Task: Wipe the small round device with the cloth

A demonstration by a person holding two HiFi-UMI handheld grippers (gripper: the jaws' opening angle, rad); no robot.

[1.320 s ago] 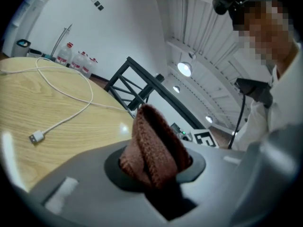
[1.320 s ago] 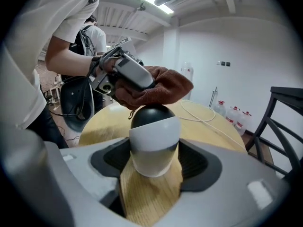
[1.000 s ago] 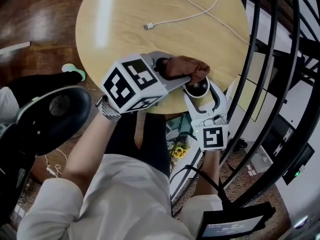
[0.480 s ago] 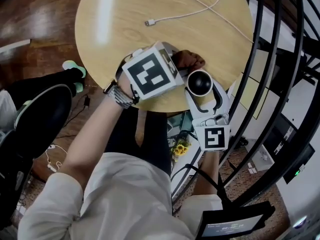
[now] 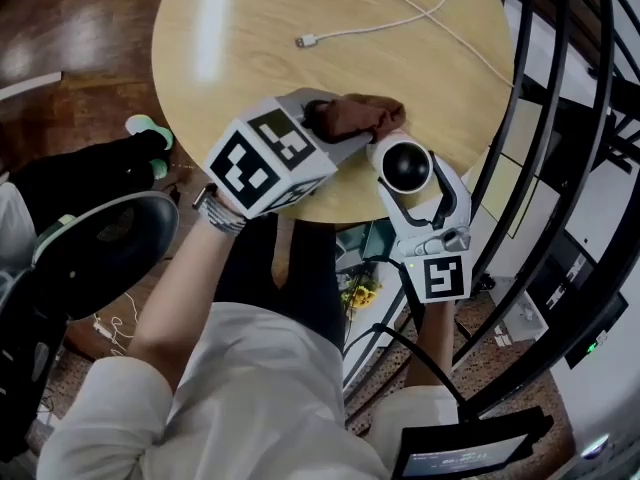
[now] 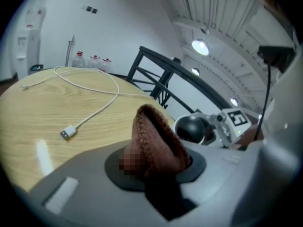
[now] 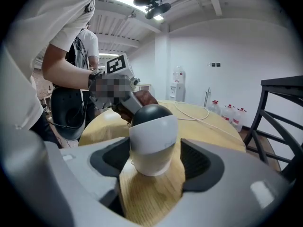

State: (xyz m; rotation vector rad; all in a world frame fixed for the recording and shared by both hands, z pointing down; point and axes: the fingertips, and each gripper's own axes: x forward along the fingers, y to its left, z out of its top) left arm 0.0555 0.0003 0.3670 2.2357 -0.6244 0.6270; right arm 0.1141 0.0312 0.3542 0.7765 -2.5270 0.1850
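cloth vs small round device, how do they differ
The cloth is brown, soft and crumpled; the small round device is smooth white with a black dome. The cloth is pinched in the left tool; the device stands on the table between the right tool's opening jaws.

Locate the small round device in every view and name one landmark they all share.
Head view: small round device right of centre, just beside the cloth.
Left gripper view: right of centre, behind the cloth.
Right gripper view: dead centre, with the cloth behind it.
Shared landmark: white cable lying beyond the device.
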